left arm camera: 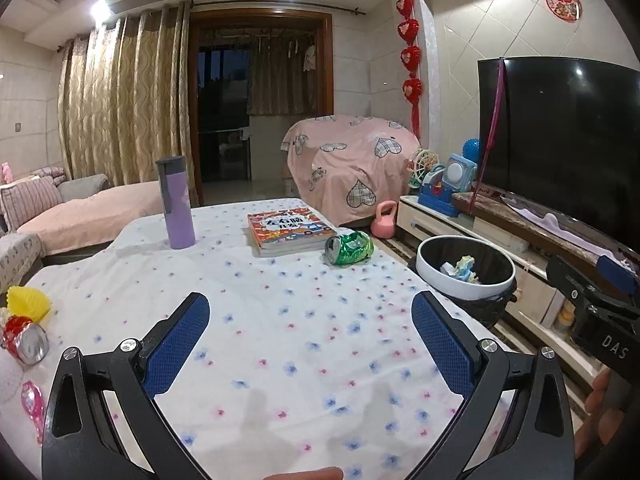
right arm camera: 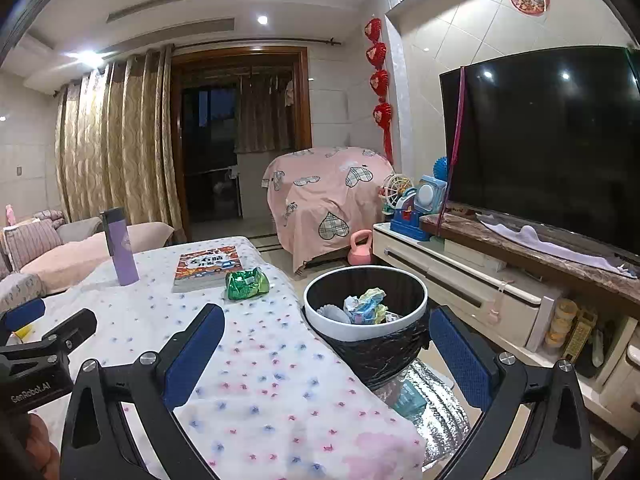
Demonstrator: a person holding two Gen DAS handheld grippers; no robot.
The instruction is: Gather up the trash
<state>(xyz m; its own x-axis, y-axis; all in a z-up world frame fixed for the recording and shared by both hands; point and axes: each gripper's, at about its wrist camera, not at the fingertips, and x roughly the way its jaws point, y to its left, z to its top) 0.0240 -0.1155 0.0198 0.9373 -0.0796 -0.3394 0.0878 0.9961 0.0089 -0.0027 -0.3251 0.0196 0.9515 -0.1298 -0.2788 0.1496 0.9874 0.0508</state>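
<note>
Left wrist view: the left gripper (left arm camera: 310, 340) hangs spread and empty over the table (left arm camera: 280, 320) — the crushed green can (left arm camera: 348, 248) lies just right of the book (left arm camera: 290, 228). Right wrist view: the right gripper (right arm camera: 326, 354) is spread, empty — the trash bin (right arm camera: 366, 312) stands right of that book (right arm camera: 208, 266), crumpled waste inside.

The table (left arm camera: 280, 320) wears a white cloth with small flowers. On it stand a purple bottle (left arm camera: 178, 204), a book (left arm camera: 288, 230), a crushed green can (left arm camera: 348, 247) just beside the book, and at the left edge a yellow cup (left arm camera: 28, 300) and a red can (left arm camera: 24, 340)
</note>
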